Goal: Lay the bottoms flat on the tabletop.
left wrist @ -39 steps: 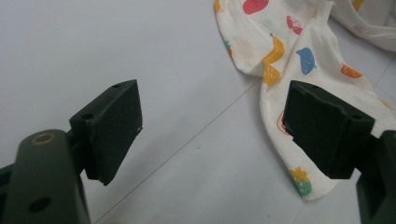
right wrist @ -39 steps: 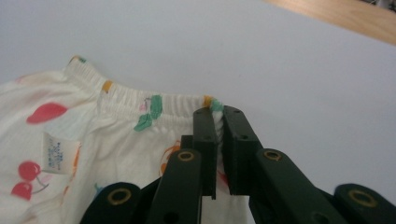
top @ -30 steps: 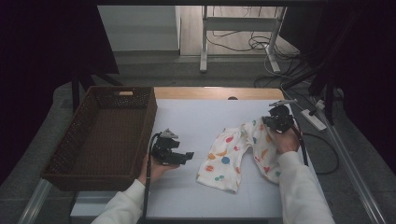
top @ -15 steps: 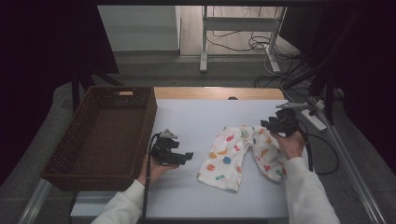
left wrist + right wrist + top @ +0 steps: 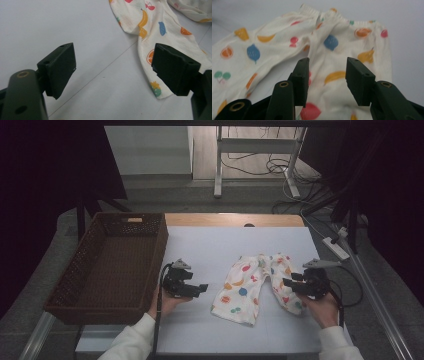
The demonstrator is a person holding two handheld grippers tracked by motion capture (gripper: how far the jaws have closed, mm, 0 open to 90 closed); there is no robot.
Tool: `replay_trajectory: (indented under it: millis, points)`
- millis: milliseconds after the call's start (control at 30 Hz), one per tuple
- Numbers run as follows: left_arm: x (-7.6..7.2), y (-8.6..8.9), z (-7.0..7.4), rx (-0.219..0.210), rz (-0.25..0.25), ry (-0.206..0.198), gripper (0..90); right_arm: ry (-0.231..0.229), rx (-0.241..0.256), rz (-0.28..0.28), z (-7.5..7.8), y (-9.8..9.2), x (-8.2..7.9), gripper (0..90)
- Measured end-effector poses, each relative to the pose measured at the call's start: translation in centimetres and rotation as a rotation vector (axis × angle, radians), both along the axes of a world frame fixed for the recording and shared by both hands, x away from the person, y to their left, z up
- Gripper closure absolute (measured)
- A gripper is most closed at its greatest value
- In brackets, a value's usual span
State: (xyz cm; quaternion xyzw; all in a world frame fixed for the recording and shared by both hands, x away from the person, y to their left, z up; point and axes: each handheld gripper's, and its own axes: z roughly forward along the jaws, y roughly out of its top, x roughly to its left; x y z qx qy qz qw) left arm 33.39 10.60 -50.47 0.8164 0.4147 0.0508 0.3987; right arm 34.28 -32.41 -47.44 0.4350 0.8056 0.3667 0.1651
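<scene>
A small pair of cream cotton trousers printed with coloured fruit (image 5: 255, 285) lies flat on the pale grey surface (image 5: 220, 245), right of centre, its waistband toward the far edge and its two legs spreading toward the person. The right gripper (image 5: 290, 283) hangs over the trouser leg on the person's right; in the right gripper view its fingers (image 5: 303, 75) stand apart above the cloth with a yellow banana print between them, and whether they touch the fabric cannot be told. The left gripper (image 5: 202, 288) sits over bare surface just left of the other trouser leg, and in the left gripper view its fingers (image 5: 60, 67) are wide apart and hold nothing, with the hem of that leg close to the far finger. A dark brown woven rectangular basket (image 5: 80, 280) stands along the left edge of the surface, well apart from the trousers, with the left gripper between them. Nothing lies between either gripper and the cloth. Beyond the surface, a white power strip (image 5: 336, 248) and black cables (image 5: 250, 167) rest on the floor.
</scene>
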Motion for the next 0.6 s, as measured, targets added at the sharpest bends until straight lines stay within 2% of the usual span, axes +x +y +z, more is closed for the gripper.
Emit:
replay_trajectory:
  millis: [300,600]
  points:
    - [0.0,0.0,0.0,0.005,0.000,0.001,18.7,0.028,0.017,0.037,-1.1,-0.8,-3.0,53.9]
    - [0.0,0.1,0.1,0.001,0.003,-0.003,18.7,0.067,-0.021,0.072,-1.6,-0.7,-5.3,56.2]
